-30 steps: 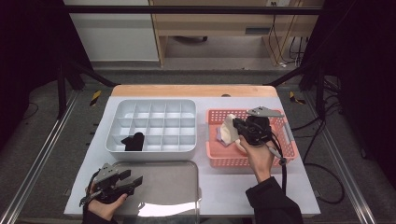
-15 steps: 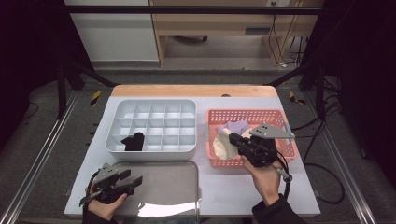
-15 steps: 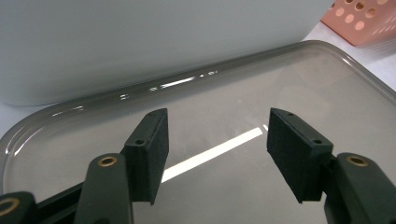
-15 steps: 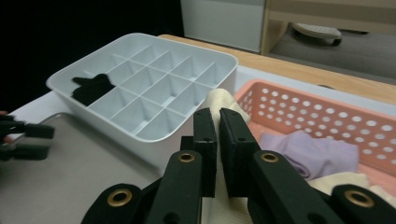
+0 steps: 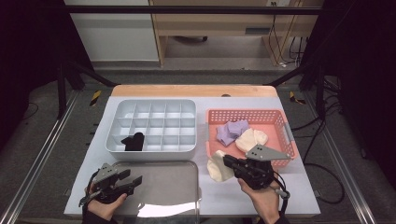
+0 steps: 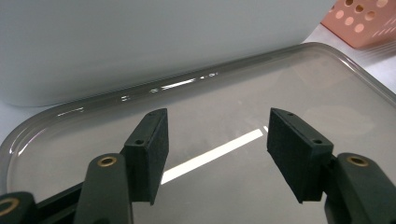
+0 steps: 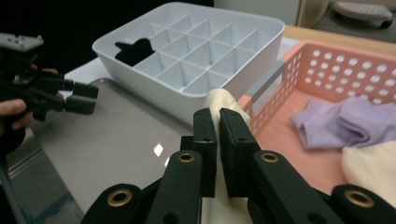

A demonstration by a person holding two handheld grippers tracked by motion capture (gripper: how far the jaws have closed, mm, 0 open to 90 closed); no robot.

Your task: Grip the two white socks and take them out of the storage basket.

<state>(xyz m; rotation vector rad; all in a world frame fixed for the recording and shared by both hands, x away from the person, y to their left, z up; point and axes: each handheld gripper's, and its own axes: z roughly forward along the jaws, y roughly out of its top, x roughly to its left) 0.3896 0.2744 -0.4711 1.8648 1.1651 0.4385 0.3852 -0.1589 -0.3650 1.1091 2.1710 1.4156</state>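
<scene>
- R gripper point(image 5: 229, 161) pinching cream sock point(image 5: 218, 168), lifted clear of pink basket point(image 5: 280, 119) for sorting into divided tray point(image 5: 191, 148).
- L gripper point(image 5: 130, 179) wide apart, empty, parked over grey lid point(image 5: 173, 186), out of the way.

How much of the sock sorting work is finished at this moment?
Done: one black sock lies in a compartment of the white divided tray. In hand: the right gripper is shut on a cream sock beside the pink basket. Left: a purple sock and another cream sock in the basket.
</scene>
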